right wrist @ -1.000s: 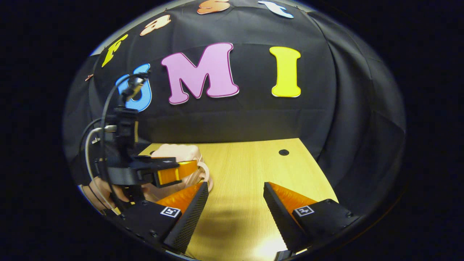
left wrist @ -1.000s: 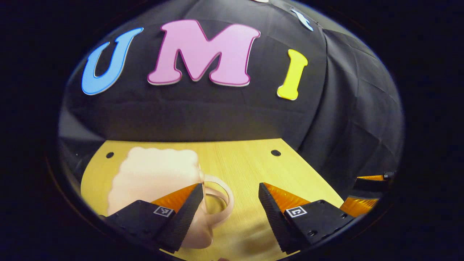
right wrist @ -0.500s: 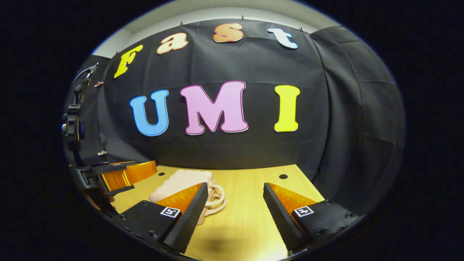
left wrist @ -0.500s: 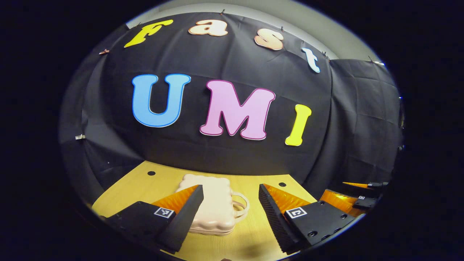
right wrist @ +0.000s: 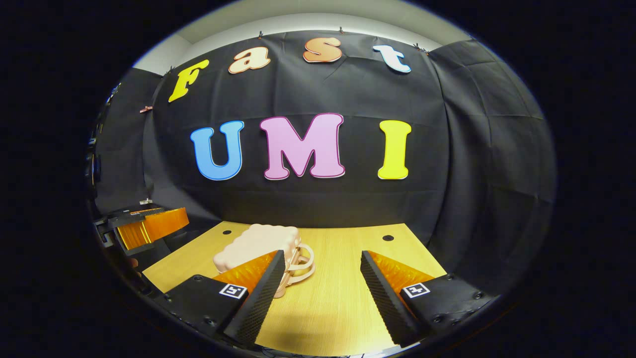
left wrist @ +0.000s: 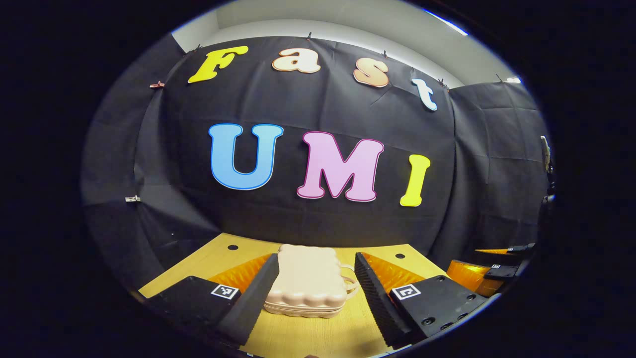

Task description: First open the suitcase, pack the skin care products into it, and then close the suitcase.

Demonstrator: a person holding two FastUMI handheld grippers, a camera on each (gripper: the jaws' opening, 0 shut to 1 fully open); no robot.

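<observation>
Smooth, matt plastic-looking suitcase (left wrist: 307, 280), light wood-grain table (right wrist: 338, 303), matt creased black cloth wall (right wrist: 318, 199)

**Two low cameras facing the far wall**

The left gripper view looks forward from low over the wooden table (left wrist: 318, 333), straight at the closed suitcase (left wrist: 308, 286) and the black cloth wall beyond. The right gripper view sits farther right, facing the same wall, with the suitcase (right wrist: 258, 243) left of centre. Both share the tabletop (right wrist: 338, 298), suitcase and wall; each catches the other gripper at its edge.
</observation>
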